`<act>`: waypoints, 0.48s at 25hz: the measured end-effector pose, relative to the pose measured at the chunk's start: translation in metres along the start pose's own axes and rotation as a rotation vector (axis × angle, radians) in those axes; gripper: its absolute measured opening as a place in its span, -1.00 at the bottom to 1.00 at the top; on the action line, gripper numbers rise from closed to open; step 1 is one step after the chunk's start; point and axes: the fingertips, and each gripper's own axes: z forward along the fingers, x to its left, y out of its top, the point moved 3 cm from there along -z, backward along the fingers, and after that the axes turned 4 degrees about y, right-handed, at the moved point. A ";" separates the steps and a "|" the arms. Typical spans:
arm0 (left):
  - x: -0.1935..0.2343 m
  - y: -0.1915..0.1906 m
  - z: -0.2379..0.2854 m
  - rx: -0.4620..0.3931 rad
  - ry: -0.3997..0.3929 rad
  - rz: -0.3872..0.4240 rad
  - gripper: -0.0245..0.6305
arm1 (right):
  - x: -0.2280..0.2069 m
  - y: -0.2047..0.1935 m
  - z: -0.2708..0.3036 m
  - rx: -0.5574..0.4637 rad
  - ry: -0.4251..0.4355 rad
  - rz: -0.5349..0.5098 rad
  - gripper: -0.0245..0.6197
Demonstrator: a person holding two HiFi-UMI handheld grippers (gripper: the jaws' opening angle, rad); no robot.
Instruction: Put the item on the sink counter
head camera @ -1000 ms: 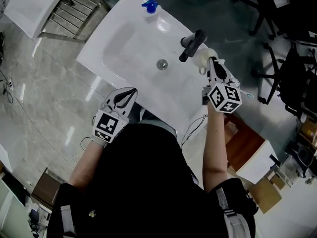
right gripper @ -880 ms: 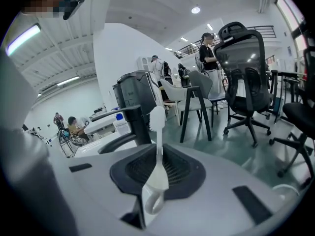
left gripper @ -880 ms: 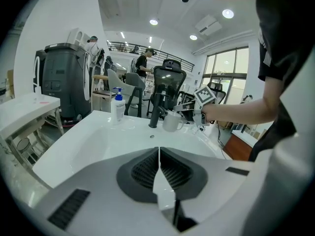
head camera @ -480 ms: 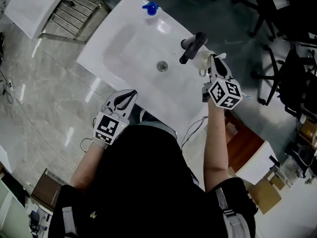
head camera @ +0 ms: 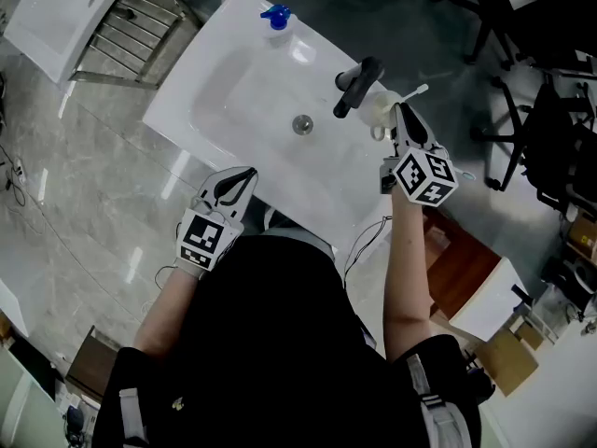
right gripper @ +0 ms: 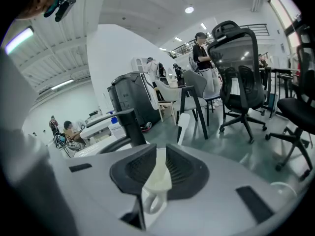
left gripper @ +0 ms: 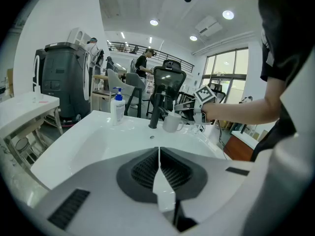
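Sink counter (head camera: pixel 177 110): white, broad, with one basin and a drain (head camera: pixel 302 124) at its middle. A black faucet (head camera: pixel 354 84) stands on the far-right ledge. A blue-capped pump bottle (head camera: pixel 276 17) stands at the far corner.

White cup (head camera: pixel 376 110): at the ledge just beside the faucet's base, handle turned toward the gripper, a toothbrush (head camera: pixel 410 93) standing in it. No view shows whether its base touches the ledge.

Right gripper (head camera: pixel 399 115): clamped on the cup, pads pinching its wall at the rim. Left gripper (head camera: pixel 238 177): jaws pressed together, nothing between them.

Step in hand, by my judgement: setting the cup down.
- Bring the base flat onto the ledge, clear of the faucet.
- Hold the cup upright so the brush does not tip out.
- Let go only once the counter bears the weight, then draw straight back off the rim.

Pose: the right forearm is stretched forward over the counter's near-right corner, gripper aimed away and somewhat down. The left arm is bent, its gripper at the counter's near edge and pointed toward the basin.
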 end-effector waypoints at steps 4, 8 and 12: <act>-0.004 0.007 0.005 -0.006 -0.020 0.014 -0.84 | 0.001 0.010 -0.024 -0.045 -0.015 0.005 -0.75; -0.014 0.022 0.010 -0.034 -0.055 0.033 -0.84 | 0.006 0.023 -0.057 -0.097 -0.028 0.000 -0.75; -0.025 0.039 0.015 -0.057 -0.094 0.074 -0.84 | 0.013 0.033 -0.091 -0.143 -0.045 -0.011 -0.75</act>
